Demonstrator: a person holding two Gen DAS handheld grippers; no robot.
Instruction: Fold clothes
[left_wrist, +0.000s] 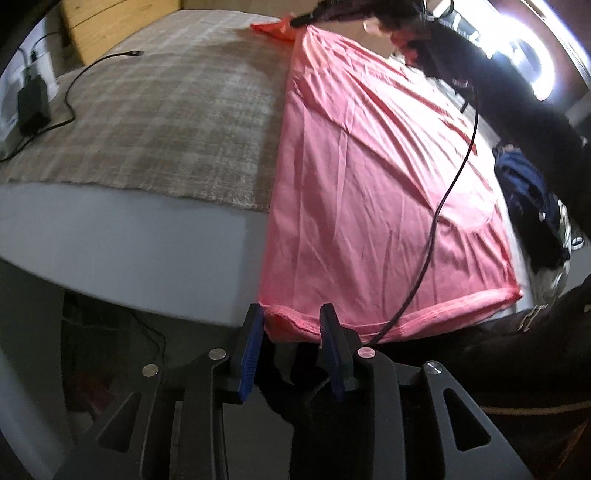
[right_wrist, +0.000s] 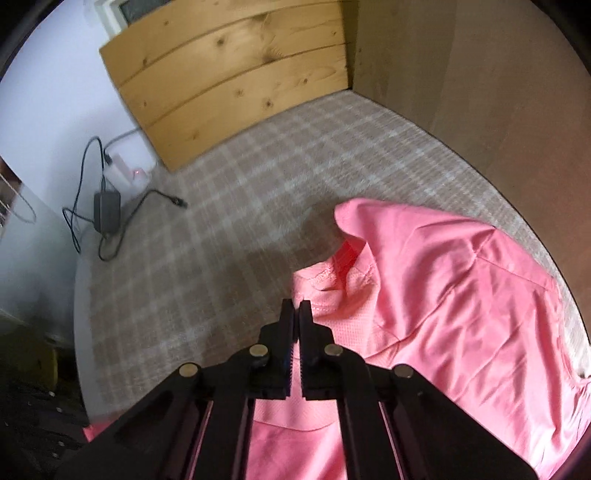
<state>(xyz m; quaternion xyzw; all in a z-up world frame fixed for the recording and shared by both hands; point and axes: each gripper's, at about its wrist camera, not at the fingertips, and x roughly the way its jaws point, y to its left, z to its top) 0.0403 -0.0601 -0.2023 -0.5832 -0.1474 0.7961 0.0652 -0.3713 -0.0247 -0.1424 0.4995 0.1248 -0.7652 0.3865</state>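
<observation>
- The pink shirt (left_wrist: 373, 177) lies spread on the bed (left_wrist: 122, 236), its long axis running from the near edge, where the hem hangs just over the white side, toward the far end by the wooden headboard (right_wrist: 236, 74).
- In the left wrist view its left side makes a straight folded line up the plaid blanket (left_wrist: 166, 122); the hem runs along the near edge to a corner at the right.
- The cloth is smooth and thin, with a slight sheen and fine creases fanning across it; in the right wrist view the far part is turned over in a loose flap, showing a mesh-textured inner face and a stitched seam.
- The left gripper (left_wrist: 291, 321) points steeply down at the near edge, its blue-padded fingers (left_wrist: 251, 350) apart with the hem's left corner between them; whether the pads press the cloth I cannot tell.
- The right gripper (right_wrist: 296, 314) also tilts steeply down, at the far part of the shirt, its fingers closed together at the folded edge; whether fabric is pinched between the tips cannot be made out.
- A black cable (left_wrist: 439, 206) trails across the shirt.
- A power adapter (right_wrist: 107, 212) with its cord lies by the bed's far left corner.
- A heap of dark clothes (left_wrist: 532, 206) sits near the right edge.
</observation>
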